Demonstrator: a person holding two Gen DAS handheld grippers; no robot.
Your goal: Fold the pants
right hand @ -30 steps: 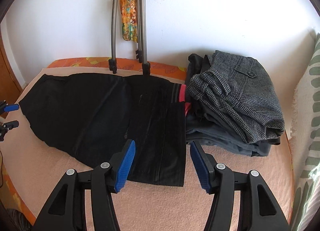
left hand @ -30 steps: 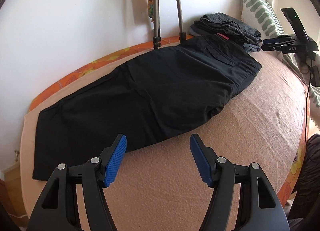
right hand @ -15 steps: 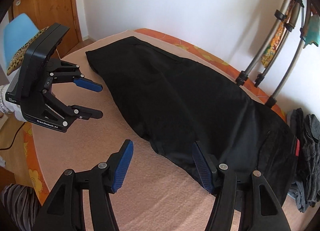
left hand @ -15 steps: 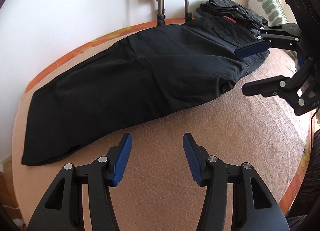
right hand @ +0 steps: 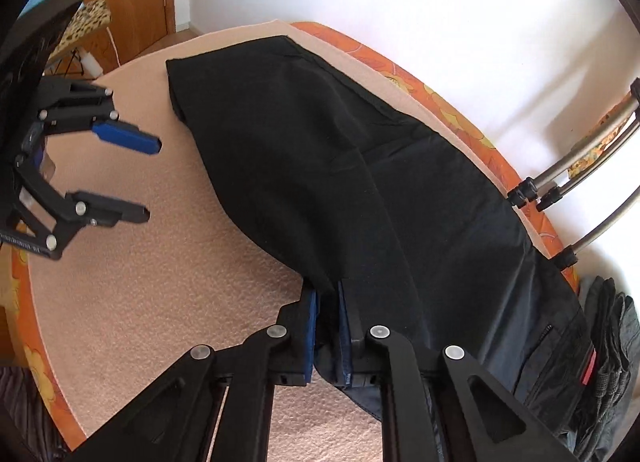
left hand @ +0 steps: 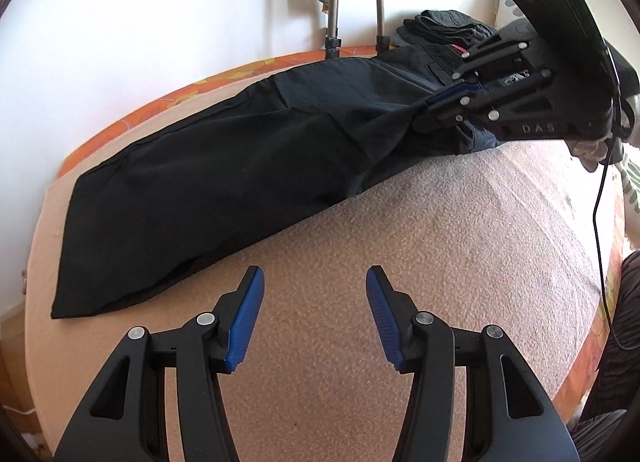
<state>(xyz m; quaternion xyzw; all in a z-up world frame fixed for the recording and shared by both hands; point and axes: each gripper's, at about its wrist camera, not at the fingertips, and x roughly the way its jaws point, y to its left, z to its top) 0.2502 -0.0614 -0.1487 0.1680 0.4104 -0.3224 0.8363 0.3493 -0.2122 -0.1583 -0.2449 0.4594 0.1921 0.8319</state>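
Readable writing: "DAS" is showing on the side of my right gripper (left hand: 430, 107) at the upper right of the left wrist view; the white print on my left gripper (right hand: 146, 181), at the left edge of the right wrist view, is too blurred to read. A red tag (right hand: 588, 372) is sitting on the waist of the black pants (left hand: 224, 181), no text legible.

The pants are lying stretched out on the peach bed cover (left hand: 440, 262), running from lower left to upper right in the left wrist view, leg hem at lower left, waist at upper right beside a pile of folded dark clothes (left hand: 448, 23). Fabric is plain black, lightly creased, bunching up where I'm pinching it.

My right gripper is clamping the near edge of the pants close to the waist end, blue pads (right hand: 310, 334) pressing cloth between them. My left gripper is hanging spread wide over bare cover, just beside the leg, holding nothing.
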